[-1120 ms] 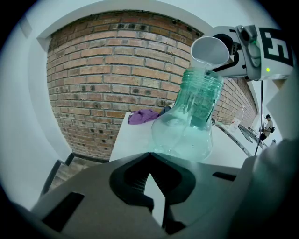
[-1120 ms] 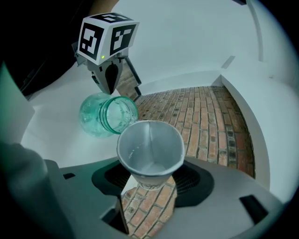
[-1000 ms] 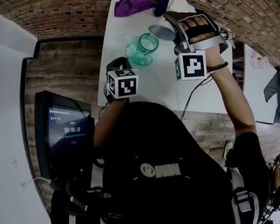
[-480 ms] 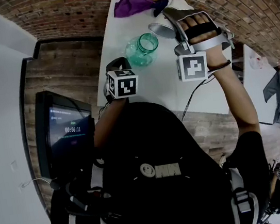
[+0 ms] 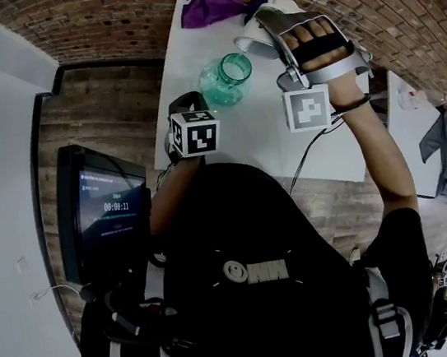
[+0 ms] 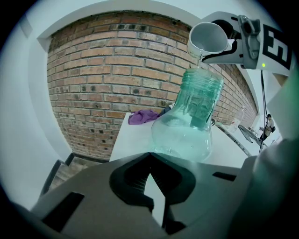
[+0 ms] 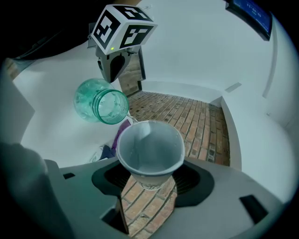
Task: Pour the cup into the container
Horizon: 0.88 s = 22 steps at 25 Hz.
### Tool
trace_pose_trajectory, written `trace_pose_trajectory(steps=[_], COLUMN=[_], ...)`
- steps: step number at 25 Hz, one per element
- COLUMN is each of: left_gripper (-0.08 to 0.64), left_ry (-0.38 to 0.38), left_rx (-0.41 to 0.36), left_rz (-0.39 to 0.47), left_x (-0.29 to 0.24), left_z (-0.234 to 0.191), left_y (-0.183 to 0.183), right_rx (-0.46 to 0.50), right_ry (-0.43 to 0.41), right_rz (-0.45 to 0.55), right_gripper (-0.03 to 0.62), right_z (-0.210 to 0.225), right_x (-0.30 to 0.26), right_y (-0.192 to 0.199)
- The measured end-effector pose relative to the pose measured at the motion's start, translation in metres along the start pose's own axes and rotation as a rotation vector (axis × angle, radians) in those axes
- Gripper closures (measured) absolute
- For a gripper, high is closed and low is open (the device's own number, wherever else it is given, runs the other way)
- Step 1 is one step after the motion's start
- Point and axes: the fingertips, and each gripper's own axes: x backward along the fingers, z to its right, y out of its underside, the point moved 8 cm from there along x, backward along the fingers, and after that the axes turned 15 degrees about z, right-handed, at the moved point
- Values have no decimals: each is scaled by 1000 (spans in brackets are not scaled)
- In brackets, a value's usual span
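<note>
A green glass jar (image 5: 225, 77) stands upright on the white table (image 5: 259, 139). My right gripper (image 5: 266, 32) is shut on a white paper cup (image 5: 251, 42), held above and to the right of the jar's mouth. In the left gripper view the cup (image 6: 209, 38) is tipped and a thin stream of water (image 6: 200, 59) falls into the jar (image 6: 187, 126). The right gripper view shows the cup (image 7: 149, 149) pinched in my right gripper (image 7: 149, 182), the jar (image 7: 100, 107) beyond it. My left gripper (image 6: 152, 161) sits shut and empty, just short of the jar.
A purple cloth (image 5: 210, 6) and a dark and white cloth (image 5: 268, 4) lie at the table's far end by the brick wall (image 5: 99, 17). A monitor (image 5: 98, 205) stands on the floor to the left. The table's left edge runs close to the jar.
The right gripper and cup have shifted slightly farther along the table, staying over the jar's mouth. The left gripper and jar have not moved.
</note>
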Motion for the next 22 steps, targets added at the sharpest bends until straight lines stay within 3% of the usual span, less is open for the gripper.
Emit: trace_pose_trajectory(steps=[4,7,12,17,22], left_gripper=[560,560,560,560,560], left_ry=[1,-1,0,6,6], left_rx=[-1,-1,-2,1,-4], left_rz=[0,-2,2,2,-8], left_x=[-1,0,-1,0,1], left_z=[-1,-1,-1,-2,-4], left_y=[0,-1,-3,0,0], right_rx=[24,34,-70,-407,-938], right_ry=[33,15,-3,-27,-43], right_rz=[-13,-7,41,122,250], right_gripper=[318,318,318,318,318], right_z=[-26,-20,-3,-21,-38], right_x=[-7,-4,-1,-5,-5], right_y=[6,3,-4,-6,2])
